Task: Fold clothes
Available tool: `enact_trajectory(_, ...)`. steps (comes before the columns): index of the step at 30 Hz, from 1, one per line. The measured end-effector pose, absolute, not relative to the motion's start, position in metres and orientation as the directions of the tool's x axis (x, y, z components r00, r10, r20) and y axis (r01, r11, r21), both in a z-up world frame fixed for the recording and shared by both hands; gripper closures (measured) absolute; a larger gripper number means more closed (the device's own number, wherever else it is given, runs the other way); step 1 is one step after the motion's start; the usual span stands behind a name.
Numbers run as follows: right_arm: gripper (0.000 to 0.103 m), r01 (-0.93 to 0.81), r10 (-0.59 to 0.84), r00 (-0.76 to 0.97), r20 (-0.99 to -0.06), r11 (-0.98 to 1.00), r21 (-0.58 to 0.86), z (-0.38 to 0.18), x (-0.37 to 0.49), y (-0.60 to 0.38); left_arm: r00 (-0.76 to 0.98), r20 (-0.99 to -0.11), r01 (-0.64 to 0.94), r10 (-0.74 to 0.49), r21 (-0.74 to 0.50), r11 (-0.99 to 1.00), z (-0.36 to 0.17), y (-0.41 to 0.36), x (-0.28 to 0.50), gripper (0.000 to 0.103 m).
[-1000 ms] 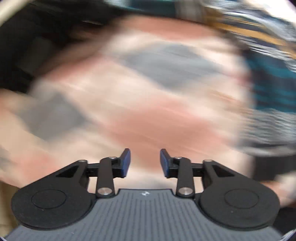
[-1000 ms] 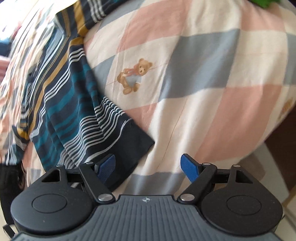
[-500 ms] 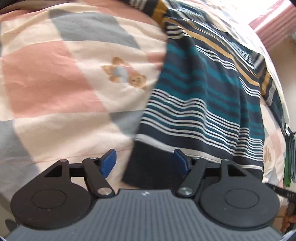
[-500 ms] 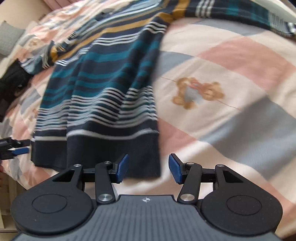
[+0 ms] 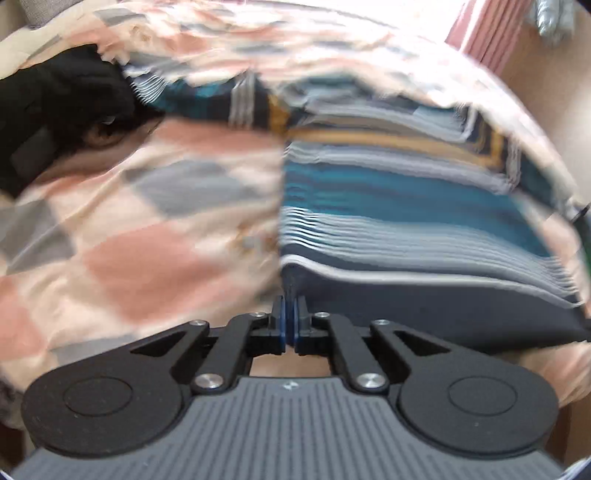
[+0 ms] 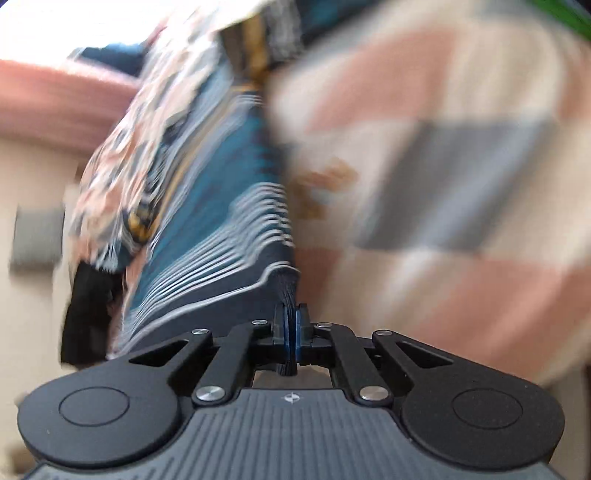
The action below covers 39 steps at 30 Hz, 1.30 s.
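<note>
Nearest the lens in the left wrist view, the left gripper [image 5: 290,326] is seen with its jaws pressed together on the dark hem band of the striped sweater [image 5: 406,206], at the garment's left lower corner. In the right wrist view the right gripper [image 6: 291,334] is likewise clamped on the hem, with a tuft of dark ribbed fabric pinched between the blue pads at the opposite corner. The hem appears lifted at both corners, while the rest of the sweater is spread away from the grippers across the bed [image 5: 147,236], its teal, white and mustard stripes running towards the far edge.

Several things could be judged to go wrong from here. Only a narrow bite of fabric is held on each side (the left one especially looks thin), so the hem might slip out if it were pulled hard or unevenly. If one corner were carried ahead of the other, a skewed fold would probably result. The upper sleeve could also be dragged or bunched, since nothing pins the far end.

The surface is a soft quilt in pink, grey and cream checks, with a small bear print [image 6: 325,181] just beside the sweater's edge. Further off, a black garment [image 5: 62,107] is seen lying near the sleeve. Beyond it a pink curtain [image 5: 484,33] and strong window light can be made out, though both views are heavily blurred.
</note>
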State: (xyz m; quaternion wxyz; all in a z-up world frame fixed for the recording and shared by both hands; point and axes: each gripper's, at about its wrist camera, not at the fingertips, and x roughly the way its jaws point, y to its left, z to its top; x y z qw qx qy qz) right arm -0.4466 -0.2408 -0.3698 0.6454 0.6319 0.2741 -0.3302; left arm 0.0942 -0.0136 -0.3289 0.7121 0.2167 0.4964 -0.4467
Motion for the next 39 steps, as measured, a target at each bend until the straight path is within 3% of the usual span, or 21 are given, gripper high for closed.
enact_trajectory(4, 0.100, 0.826, -0.023, 0.558, -0.830, -0.079, 0.558, -0.417, -0.441, -0.243, 0.054, -0.971, 0.821, -0.233, -0.090, 0.563, -0.408, -0.015, 0.087, 0.102)
enact_trajectory(5, 0.099, 0.840, -0.005, 0.538, -0.843, -0.081, 0.537, -0.426, -0.437, -0.246, 0.039, -0.973, 0.806, -0.227, -0.104, 0.582, -0.418, -0.014, 0.086, 0.101)
enact_trajectory(6, 0.091, 0.846, 0.008, 0.530, -0.848, -0.077, 0.528, -0.428, -0.434, -0.249, 0.019, -0.962, 0.773, -0.273, -0.159, 0.615, -0.416, -0.010, 0.089, 0.100)
enact_trajectory(8, 0.066, 0.854, 0.007, 0.519, -0.854, -0.020, 0.519, -0.420, -0.428, -0.254, -0.013, -0.931, 0.695, -0.364, -0.270, 0.666, -0.413, -0.001, 0.096, 0.083)
enact_trajectory(9, 0.045, 0.859, -0.010, 0.511, -0.859, 0.028, 0.511, -0.415, -0.425, -0.255, -0.008, -0.915, 0.663, -0.404, -0.307, 0.683, -0.410, 0.002, 0.099, 0.054)
enact_trajectory(10, 0.031, 0.860, -0.034, 0.509, -0.860, 0.068, 0.506, -0.412, -0.423, -0.255, 0.019, -0.903, 0.647, -0.430, -0.316, 0.694, -0.405, 0.003, 0.102, 0.032)
enact_trajectory(11, 0.028, 0.859, -0.053, 0.510, -0.858, 0.088, 0.505, -0.410, -0.419, -0.254, 0.040, -0.898, 0.640, -0.438, -0.314, 0.702, -0.404, 0.002, 0.104, 0.029)
enact_trajectory(14, 0.025, 0.866, -0.049, 0.495, -0.867, 0.100, 0.489, -0.422, -0.404, -0.255, 0.011, -0.927, 0.645, -0.376, -0.281, 0.711, -0.425, -0.011, 0.110, 0.031)
enact_trajectory(15, 0.035, 0.876, -0.043, 0.476, -0.879, 0.109, 0.469, -0.427, -0.398, -0.254, -0.010, -0.938, 0.657, -0.345, -0.266, 0.705, -0.433, -0.016, 0.109, 0.039)
enact_trajectory(16, 0.074, 0.886, -0.030, 0.455, -0.890, 0.118, 0.449, -0.431, -0.393, -0.254, -0.019, -0.951, 0.684, -0.309, -0.238, 0.690, -0.440, -0.024, 0.105, 0.062)
enact_trajectory(17, 0.098, 0.890, -0.003, 0.443, -0.896, 0.121, 0.440, -0.433, -0.388, -0.255, -0.017, -0.957, 0.713, -0.288, -0.214, 0.667, -0.441, -0.031, 0.098, 0.079)
enact_trajectory(18, 0.099, 0.885, 0.025, 0.451, -0.892, 0.115, 0.451, -0.431, -0.387, -0.255, -0.014, -0.958, 0.734, -0.287, -0.205, 0.648, -0.438, -0.036, 0.091, 0.099)
enact_trajectory(22, 0.101, 0.869, 0.035, 0.462, -0.886, 0.180, 0.461, -0.402, -0.403, -0.253, 0.053, -0.926, 0.752, -0.374, -0.210, 0.625, -0.394, -0.019, 0.074, 0.100)
enact_trajectory(24, 0.102, 0.878, 0.040, 0.450, -0.892, 0.160, 0.450, -0.407, -0.410, -0.254, 0.086, -0.929, 0.742, -0.360, -0.181, 0.645, -0.389, -0.004, 0.070, 0.099)
enact_trajectory(28, 0.101, 0.910, 0.057, 0.386, -0.921, 0.141, 0.390, -0.436, -0.407, -0.257, 0.095, -0.990, 0.756, -0.105, 0.003, 0.655, -0.448, -0.010, 0.062, 0.103)
enact_trajectory(29, 0.098, 0.916, 0.063, 0.372, -0.926, 0.135, 0.377, -0.441, -0.406, -0.258, 0.107, -0.990, 0.772, -0.090, 0.026, 0.635, -0.452, -0.014, 0.059, 0.103)
enact_trajectory(30, 0.087, 0.920, 0.072, 0.366, -0.928, 0.123, 0.372, -0.440, -0.403, -0.261, 0.113, -0.989, 0.775, -0.092, 0.030, 0.632, -0.449, -0.018, 0.060, 0.103)
enact_trajectory(31, 0.068, 0.924, 0.075, 0.357, -0.931, 0.118, 0.363, -0.437, -0.400, -0.264, 0.104, -0.989, 0.769, -0.106, 0.012, 0.640, -0.442, -0.020, 0.062, 0.103)
enact_trajectory(33, 0.051, 0.938, 0.046, 0.312, -0.949, 0.142, 0.316, -0.419, -0.397, -0.267, 0.096, -0.983, 0.756, -0.158, -0.031, 0.654, -0.421, -0.020, 0.068, 0.098)
enact_trajectory(36, 0.050, 0.955, -0.098, 0.213, -0.972, 0.233, 0.186, -0.387, -0.387, -0.269, 0.131, -0.962, 0.757, -0.238, -0.058, 0.651, -0.384, -0.022, 0.078, 0.095)
enact_trajectory(39, 0.052, 0.928, -0.200, 0.247, -0.948, 0.330, 0.172, -0.368, -0.369, -0.273, 0.148, -0.940, 0.788, -0.307, -0.075, 0.611, -0.367, -0.043, 0.083, 0.093)
